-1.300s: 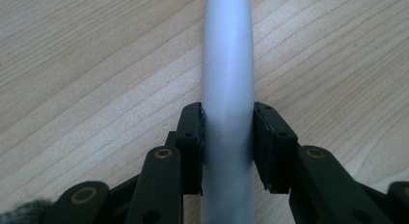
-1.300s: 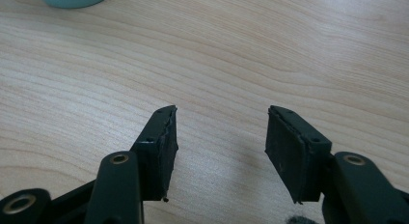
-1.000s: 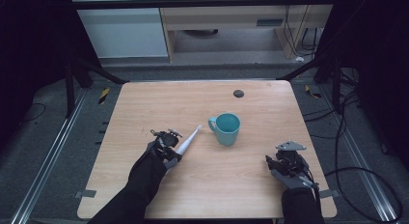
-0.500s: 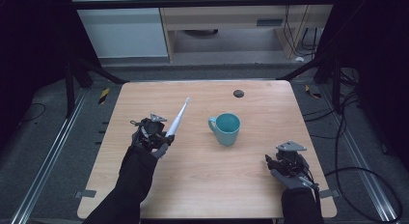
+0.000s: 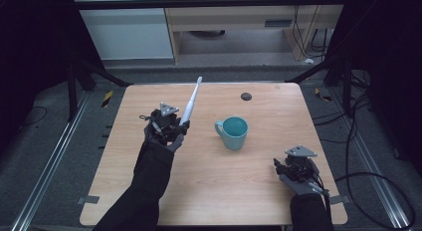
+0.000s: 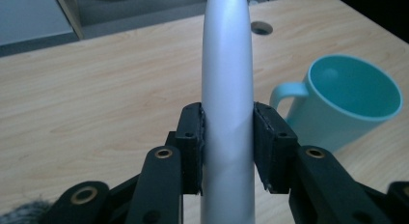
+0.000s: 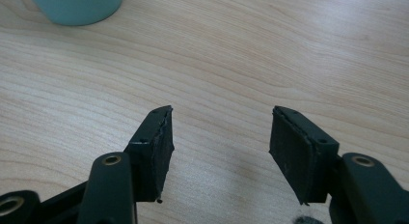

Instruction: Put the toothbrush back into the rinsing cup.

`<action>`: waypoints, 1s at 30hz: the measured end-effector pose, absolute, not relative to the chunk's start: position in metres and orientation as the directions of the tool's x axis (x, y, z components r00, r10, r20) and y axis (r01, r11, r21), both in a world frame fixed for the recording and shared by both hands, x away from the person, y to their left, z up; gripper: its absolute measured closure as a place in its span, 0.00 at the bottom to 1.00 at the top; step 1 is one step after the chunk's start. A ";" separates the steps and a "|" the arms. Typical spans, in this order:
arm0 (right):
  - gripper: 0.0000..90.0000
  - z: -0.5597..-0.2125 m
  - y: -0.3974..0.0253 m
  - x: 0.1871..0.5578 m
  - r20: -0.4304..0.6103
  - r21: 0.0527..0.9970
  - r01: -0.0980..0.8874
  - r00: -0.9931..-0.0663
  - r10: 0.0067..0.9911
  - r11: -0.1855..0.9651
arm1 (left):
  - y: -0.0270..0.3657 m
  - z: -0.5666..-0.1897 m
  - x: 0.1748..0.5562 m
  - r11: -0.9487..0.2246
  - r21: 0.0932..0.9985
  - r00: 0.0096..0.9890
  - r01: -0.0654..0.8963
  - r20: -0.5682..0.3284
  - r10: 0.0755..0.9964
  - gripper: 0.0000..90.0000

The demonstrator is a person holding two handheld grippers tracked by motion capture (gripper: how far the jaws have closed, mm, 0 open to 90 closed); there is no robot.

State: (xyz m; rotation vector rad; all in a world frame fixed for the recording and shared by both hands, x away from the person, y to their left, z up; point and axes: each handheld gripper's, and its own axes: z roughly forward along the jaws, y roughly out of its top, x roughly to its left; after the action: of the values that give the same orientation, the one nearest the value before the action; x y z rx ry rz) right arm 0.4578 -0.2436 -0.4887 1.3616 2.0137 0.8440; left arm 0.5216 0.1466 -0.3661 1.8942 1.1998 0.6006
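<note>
Lifted higher and tipped more upright since a moment ago: white toothbrush [image 5: 190,101] clamped in left gripper [image 5: 171,125], over the table [image 5: 119,156] left of teal mug [image 5: 234,133]. Right gripper [image 5: 293,166] spread wide (nothing between jaws), near front right corner.

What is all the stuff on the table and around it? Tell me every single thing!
white stick: one, white, pinched in the left claw, tip pointing up and away
mug: one, teal, middle of the table, handle to its left
hole: one, dark, round, far side of the table
table: one, light wood
left claw: one, black, shut on the stick
right claw: one, black, open, low over the table's near right part
</note>
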 end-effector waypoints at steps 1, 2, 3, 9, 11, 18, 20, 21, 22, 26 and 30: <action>0.45 -0.489 -0.243 0.458 -0.101 0.759 0.586 -0.327 0.940 0.285 | 0.143 -0.366 0.523 -0.229 0.826 0.437 0.515 -0.024 0.899 0.73; 0.45 -0.489 -0.243 0.458 -0.103 0.759 0.584 -0.327 0.939 0.287 | 0.140 -0.366 0.525 -0.221 0.831 0.437 0.510 -0.029 0.899 0.73; 0.45 -0.489 -0.243 0.458 -0.103 0.759 0.584 -0.328 0.939 0.287 | 0.136 -0.366 0.527 -0.219 0.833 0.437 0.508 -0.030 0.899 0.73; 0.45 -0.489 -0.243 0.458 -0.103 0.764 0.579 -0.327 0.939 0.285 | 0.114 -0.366 0.535 -0.206 0.851 0.448 0.484 -0.039 0.893 0.73; 0.45 -0.489 -0.243 0.458 -0.103 0.764 0.579 -0.325 0.940 0.284 | 0.107 -0.366 0.537 -0.201 0.857 0.452 0.475 -0.042 0.891 0.73; 0.45 -0.489 -0.243 0.457 -0.107 0.768 0.573 -0.326 0.939 0.286 | 0.088 -0.359 0.541 -0.178 0.885 0.467 0.429 -0.049 0.883 0.73; 0.45 -0.489 -0.243 0.457 -0.106 0.771 0.570 -0.325 0.940 0.285 | 0.083 -0.357 0.542 -0.179 0.889 0.473 0.422 -0.047 0.880 0.73; 0.45 -0.489 -0.243 0.457 -0.106 0.770 0.571 -0.325 0.940 0.285 | 0.080 -0.356 0.543 -0.174 0.892 0.477 0.418 -0.051 0.878 0.73; 0.45 -0.489 -0.243 0.457 -0.106 0.771 0.570 -0.325 0.940 0.284 | 0.077 -0.355 0.543 -0.173 0.894 0.479 0.414 -0.053 0.876 0.73; 0.45 -0.488 -0.242 0.457 -0.109 0.774 0.565 -0.324 0.940 0.285 | 0.069 -0.352 0.546 -0.157 0.899 0.490 0.408 -0.071 0.869 0.73; 0.45 -0.489 -0.242 0.457 -0.108 0.775 0.564 -0.325 0.939 0.285 | 0.061 -0.350 0.550 -0.155 0.901 0.505 0.404 -0.078 0.860 0.73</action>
State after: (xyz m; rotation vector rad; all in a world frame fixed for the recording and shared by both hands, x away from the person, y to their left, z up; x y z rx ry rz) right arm 0.4574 -0.2425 -0.4886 1.3423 1.9931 0.8625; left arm 0.5499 0.0609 -0.3504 1.7614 1.0671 0.5782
